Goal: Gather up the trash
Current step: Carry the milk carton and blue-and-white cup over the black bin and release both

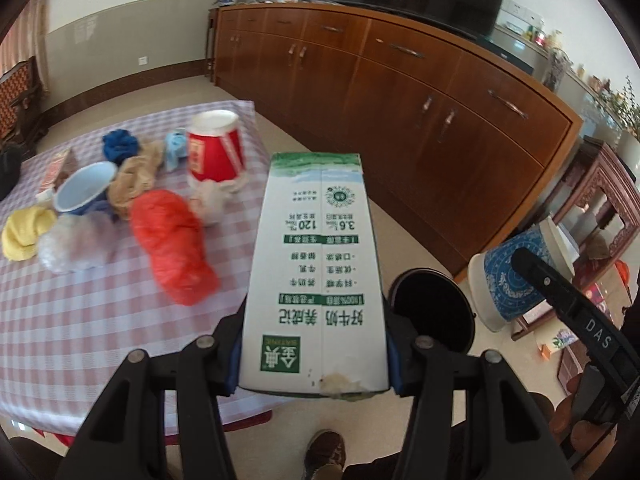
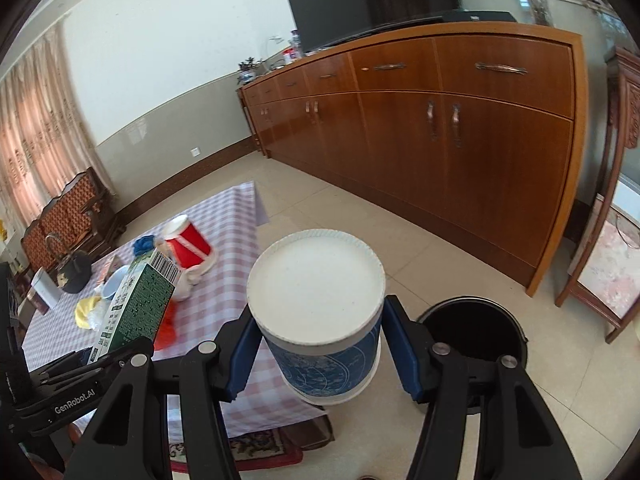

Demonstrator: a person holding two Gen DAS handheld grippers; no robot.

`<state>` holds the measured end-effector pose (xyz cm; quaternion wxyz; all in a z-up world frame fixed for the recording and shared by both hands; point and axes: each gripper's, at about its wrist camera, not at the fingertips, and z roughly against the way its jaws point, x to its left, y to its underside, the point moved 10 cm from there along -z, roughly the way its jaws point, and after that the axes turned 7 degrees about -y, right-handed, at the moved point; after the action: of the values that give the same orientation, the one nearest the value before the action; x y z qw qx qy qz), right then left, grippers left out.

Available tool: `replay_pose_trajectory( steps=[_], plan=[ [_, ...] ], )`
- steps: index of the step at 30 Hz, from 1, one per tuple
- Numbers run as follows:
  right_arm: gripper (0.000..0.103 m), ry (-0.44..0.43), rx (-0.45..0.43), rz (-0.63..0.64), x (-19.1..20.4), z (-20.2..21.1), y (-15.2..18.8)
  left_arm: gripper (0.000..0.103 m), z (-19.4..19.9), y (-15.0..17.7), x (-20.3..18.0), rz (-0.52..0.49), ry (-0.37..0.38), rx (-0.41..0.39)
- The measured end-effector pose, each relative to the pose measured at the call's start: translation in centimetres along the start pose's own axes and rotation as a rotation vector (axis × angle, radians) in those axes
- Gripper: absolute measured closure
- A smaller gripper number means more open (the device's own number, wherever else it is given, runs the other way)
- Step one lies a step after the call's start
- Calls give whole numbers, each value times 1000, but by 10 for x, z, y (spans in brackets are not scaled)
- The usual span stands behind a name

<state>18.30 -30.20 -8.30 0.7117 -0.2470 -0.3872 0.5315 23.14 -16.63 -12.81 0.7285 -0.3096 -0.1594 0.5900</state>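
Note:
A white and green milk carton (image 1: 316,240) sticks out forward, and my left gripper (image 1: 314,344) is shut on its near end. A blue-patterned white paper cup (image 2: 320,312), bottom facing the camera, is clamped between the blue pads of my right gripper (image 2: 316,344). A round black bin (image 2: 476,328) stands open on the floor just right of the cup. In the left wrist view the bin (image 1: 434,312) lies between the carton and the cup (image 1: 512,276). More litter lies on the checked table (image 1: 80,320): a red paper cup (image 1: 216,152), a red plastic bag (image 1: 172,240), a blue cup (image 1: 82,192).
Crumpled cloths and tissue lie around the cups on the table. A black kettle (image 2: 74,272) stands at its far left. A long wooden sideboard (image 2: 440,140) with a TV runs along the wall. A carved side table (image 2: 608,264) stands right of the bin. A person's shoe (image 1: 324,456) is below.

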Motion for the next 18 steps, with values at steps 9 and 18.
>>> replay_pose_trajectory(
  steps=[9, 18],
  plan=[
    [42, 143, 46, -182, -143, -1, 16, 48, -61, 15, -121, -114, 133, 105],
    [42, 188, 156, -290, -232, -44, 27, 48, -142, 44, -185, -175, 162, 256]
  ],
)
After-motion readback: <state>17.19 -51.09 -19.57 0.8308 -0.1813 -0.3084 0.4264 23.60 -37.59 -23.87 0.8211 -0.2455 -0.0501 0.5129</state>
